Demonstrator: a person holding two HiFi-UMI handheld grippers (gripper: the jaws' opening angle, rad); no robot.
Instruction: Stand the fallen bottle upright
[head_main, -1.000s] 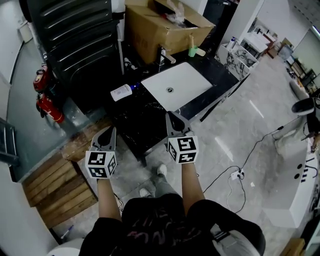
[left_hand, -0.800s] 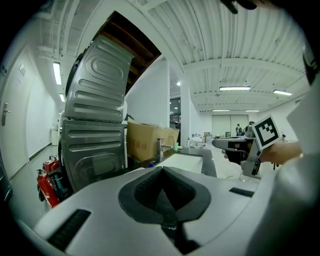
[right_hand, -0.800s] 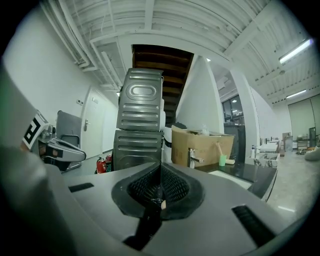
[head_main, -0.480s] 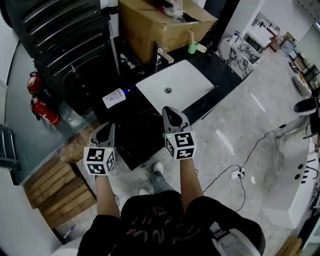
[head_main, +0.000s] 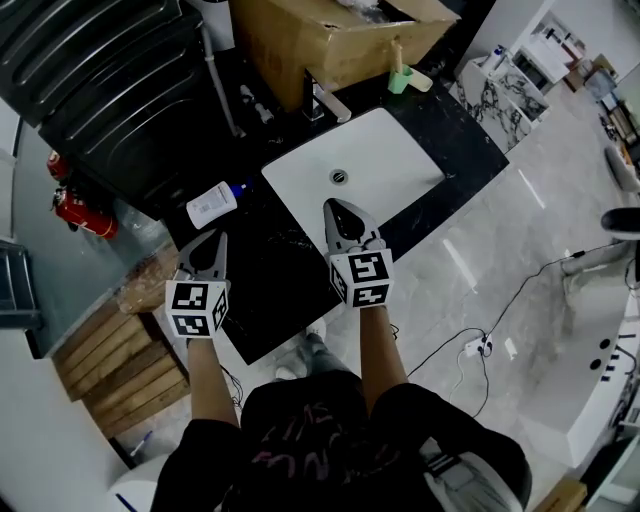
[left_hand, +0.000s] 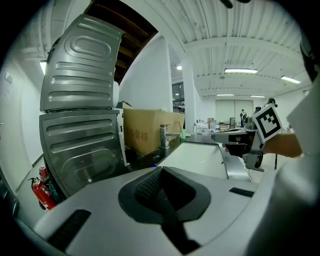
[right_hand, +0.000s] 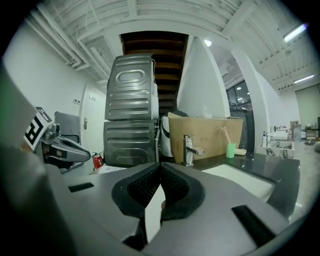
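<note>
At the back of the dark surface stand a cardboard box, a faucet and a green cup, behind a white sink. The fallen bottle lies on its side left of the sink, just ahead of the left gripper, bare surface between; the right gripper is by the sink's near edge. Both pairs of fingers are closed on nothing

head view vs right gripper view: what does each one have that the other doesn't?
Head view only: the wooden pallet, the person's shoes, the floor cable, and a plain look at the fallen bottle lying on its side on the black countertop.
Right gripper view only: the ceiling, the stair underside, and the right gripper close up, jaws together, nothing held.
Both: faucet, cardboard box, green cup, white sink, left gripper.
</note>
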